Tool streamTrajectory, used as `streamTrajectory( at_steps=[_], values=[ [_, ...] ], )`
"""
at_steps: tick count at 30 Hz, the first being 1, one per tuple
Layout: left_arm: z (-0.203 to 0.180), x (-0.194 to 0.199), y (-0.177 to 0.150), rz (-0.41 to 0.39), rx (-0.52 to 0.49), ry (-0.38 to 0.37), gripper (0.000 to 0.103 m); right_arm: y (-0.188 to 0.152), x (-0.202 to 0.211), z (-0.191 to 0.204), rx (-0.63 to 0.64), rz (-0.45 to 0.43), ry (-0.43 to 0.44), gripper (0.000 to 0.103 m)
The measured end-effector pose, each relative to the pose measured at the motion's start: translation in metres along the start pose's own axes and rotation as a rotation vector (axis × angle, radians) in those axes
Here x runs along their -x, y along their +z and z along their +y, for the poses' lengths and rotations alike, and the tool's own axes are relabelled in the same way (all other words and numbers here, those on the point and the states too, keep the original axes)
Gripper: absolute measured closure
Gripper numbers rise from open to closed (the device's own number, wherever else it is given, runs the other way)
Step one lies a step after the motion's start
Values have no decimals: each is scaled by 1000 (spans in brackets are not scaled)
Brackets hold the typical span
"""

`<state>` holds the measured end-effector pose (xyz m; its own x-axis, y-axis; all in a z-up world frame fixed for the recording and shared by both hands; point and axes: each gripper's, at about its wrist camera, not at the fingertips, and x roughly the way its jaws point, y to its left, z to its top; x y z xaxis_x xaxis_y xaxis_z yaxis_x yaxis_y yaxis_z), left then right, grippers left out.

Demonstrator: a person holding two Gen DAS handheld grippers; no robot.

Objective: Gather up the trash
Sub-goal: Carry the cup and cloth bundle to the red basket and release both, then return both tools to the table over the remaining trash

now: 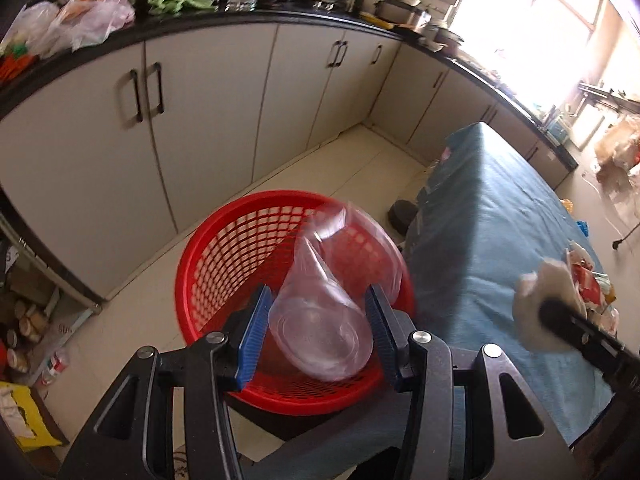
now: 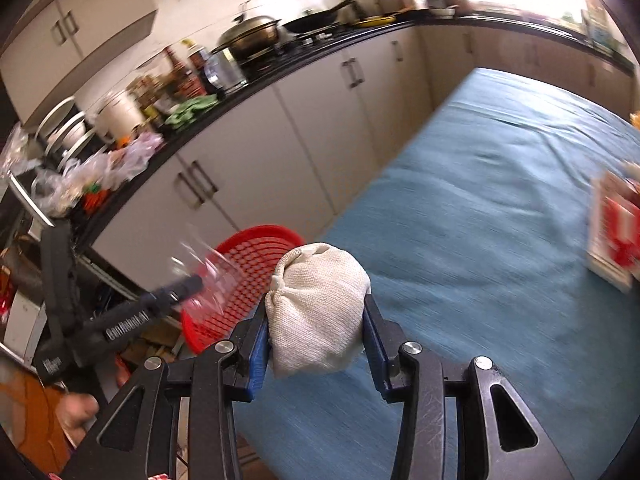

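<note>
My left gripper (image 1: 318,300) is shut on a clear plastic cup (image 1: 320,328) and holds it over the red mesh basket (image 1: 224,256) that stands on the floor beside the table. The cup is blurred with motion. My right gripper (image 2: 316,308) is shut on a white cloth bundle (image 2: 316,312) and holds it above the blue-covered table (image 2: 480,208), close to the basket (image 2: 248,264). The bundle also shows in the left wrist view (image 1: 540,308), and the left gripper with its cup in the right wrist view (image 2: 192,284).
More trash lies on the table's right side: a red and white carton (image 2: 616,228) and crumpled wrappers (image 1: 588,280). White cabinets (image 1: 200,120) under a cluttered black counter (image 1: 224,20) run behind the basket. Boxes and cans (image 1: 28,332) stand on the floor at left.
</note>
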<state>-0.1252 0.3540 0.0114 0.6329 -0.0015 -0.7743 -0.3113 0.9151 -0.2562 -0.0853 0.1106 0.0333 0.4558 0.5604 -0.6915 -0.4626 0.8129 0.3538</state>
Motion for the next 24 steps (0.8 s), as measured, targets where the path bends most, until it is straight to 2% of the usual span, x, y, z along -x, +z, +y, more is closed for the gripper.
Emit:
streamTrajectory(
  at_steps=[8,16,19,21,24],
  values=[
    [14,2,-7,1,17,25,56,24,-53,37,34,54,69,57],
    [23,-2,-5,-1,34,26,56,27,-76,44,36,86,85,53],
    [24,-1,-5,2,43,21,54,28,-79,44,28,87,108,45],
    [25,-1,-5,4,56,24,46,29,-78,42,13,84,124,40],
    [27,0,-6,6,72,17,42,29,-75,39,-2,74,131,34]
  ],
)
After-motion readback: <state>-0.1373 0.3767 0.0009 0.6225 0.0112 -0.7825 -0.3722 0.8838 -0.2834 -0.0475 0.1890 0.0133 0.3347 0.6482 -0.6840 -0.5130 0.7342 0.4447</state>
